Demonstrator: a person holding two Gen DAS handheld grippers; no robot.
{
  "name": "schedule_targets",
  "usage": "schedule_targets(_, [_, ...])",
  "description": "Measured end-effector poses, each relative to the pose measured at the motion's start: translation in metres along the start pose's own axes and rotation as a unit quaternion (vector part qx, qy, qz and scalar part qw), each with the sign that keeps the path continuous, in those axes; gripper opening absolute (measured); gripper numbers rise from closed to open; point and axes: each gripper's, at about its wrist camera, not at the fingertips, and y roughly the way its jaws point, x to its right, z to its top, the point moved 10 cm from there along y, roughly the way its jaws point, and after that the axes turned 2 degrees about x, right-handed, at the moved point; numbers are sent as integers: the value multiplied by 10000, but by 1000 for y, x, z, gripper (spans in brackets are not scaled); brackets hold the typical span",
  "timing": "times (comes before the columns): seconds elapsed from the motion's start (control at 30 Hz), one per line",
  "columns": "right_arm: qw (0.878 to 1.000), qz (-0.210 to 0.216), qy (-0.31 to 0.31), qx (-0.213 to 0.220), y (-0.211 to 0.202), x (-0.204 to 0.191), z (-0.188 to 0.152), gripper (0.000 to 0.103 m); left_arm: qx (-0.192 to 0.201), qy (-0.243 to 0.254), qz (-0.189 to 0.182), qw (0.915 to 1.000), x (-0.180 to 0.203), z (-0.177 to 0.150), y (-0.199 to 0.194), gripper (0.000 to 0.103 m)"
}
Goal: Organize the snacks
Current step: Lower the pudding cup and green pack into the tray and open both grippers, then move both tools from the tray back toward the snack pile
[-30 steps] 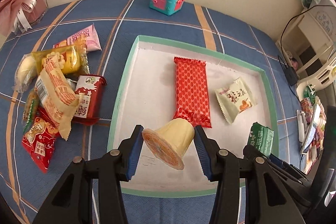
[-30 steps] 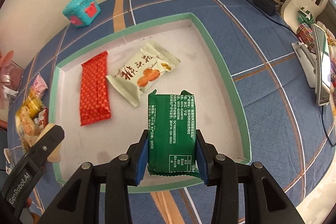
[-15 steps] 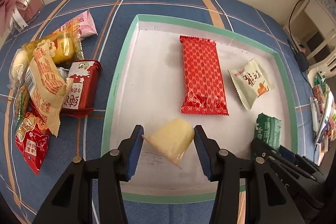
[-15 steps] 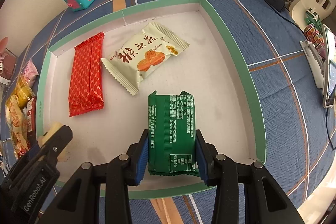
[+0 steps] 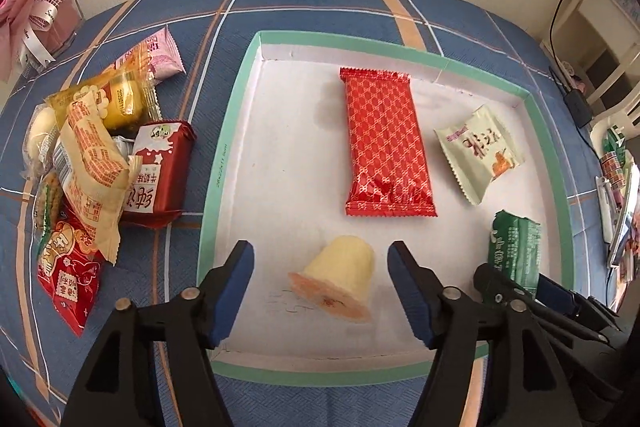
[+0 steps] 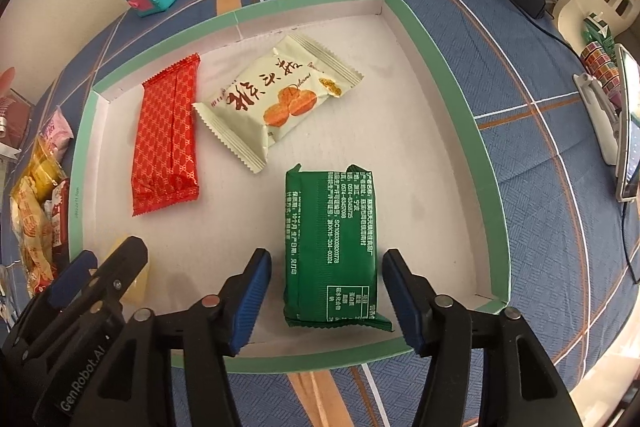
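Both tools have their jaws spread apart right now. The left tool point(image 5: 320, 261) has the yellow jelly cup point(image 5: 339, 277) lying on its side between its fingers, untouched, on the tray point(image 5: 224, 163) floor. The right tool point(image 6: 326, 269) straddles the green packet point(image 6: 330, 247), also flat in the tray. The snack pile point(image 5: 92, 163) sits off to the left tool's left.

The red pack point(image 5: 386, 143) was glossy foil with a crinkled sheen; the green pack point(image 6: 332, 247) looked like smoother, duller plastic film. The tray point(image 6: 460, 99) seemed matt white card, faintly smudged. A woven blue cloth point(image 5: 320, 403) covered the surface. Each tool point(image 6: 326, 281) was black plastic with ribbed blue pads point(image 6: 252, 287).
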Motion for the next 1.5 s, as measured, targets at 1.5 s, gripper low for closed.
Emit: schedule_targets(1.5, [9817, 1248, -733, 1236, -55, -69, 7, 103, 617, -1298, 2091, 9673, -182, 11, -63, 101])
